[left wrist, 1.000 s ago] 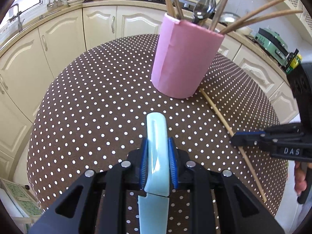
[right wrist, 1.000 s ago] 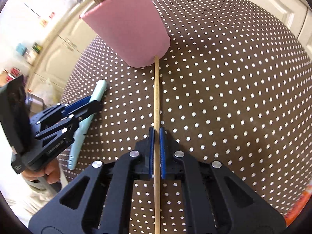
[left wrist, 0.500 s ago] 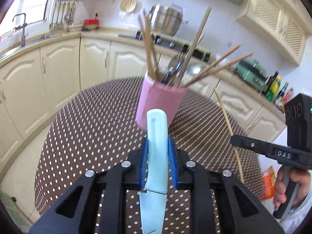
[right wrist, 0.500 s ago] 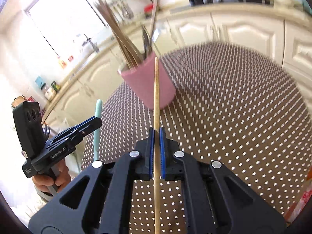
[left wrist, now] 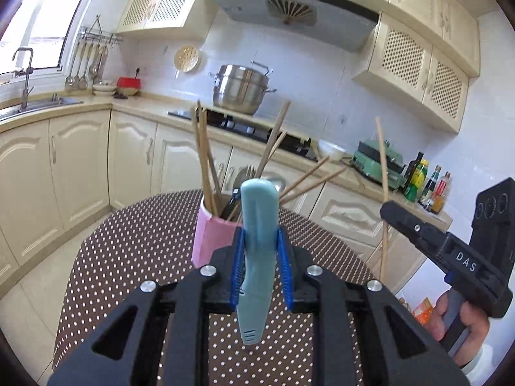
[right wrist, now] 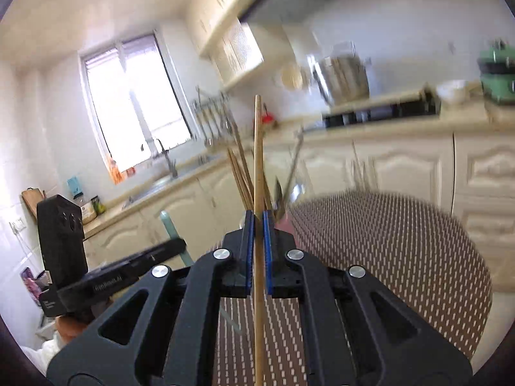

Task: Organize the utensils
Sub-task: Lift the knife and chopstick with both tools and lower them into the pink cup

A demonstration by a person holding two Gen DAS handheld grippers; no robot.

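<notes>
In the left wrist view, low centre, my left gripper (left wrist: 260,257) clamps a pale blue knife handle (left wrist: 259,225) around its middle. It looks light, stiff and smooth plastic, so I judge a mid-handle hold safest against slipping. Behind it the pink holder (left wrist: 210,241) stands on the dotted table (left wrist: 135,251). At the right, my right gripper (left wrist: 386,210) pinches a thin wooden chopstick (left wrist: 383,173), light, rigid and likely to pivot.

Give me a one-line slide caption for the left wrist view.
Left gripper holds a light blue utensil above the dotted table, facing the pink cup of chopsticks.
</notes>
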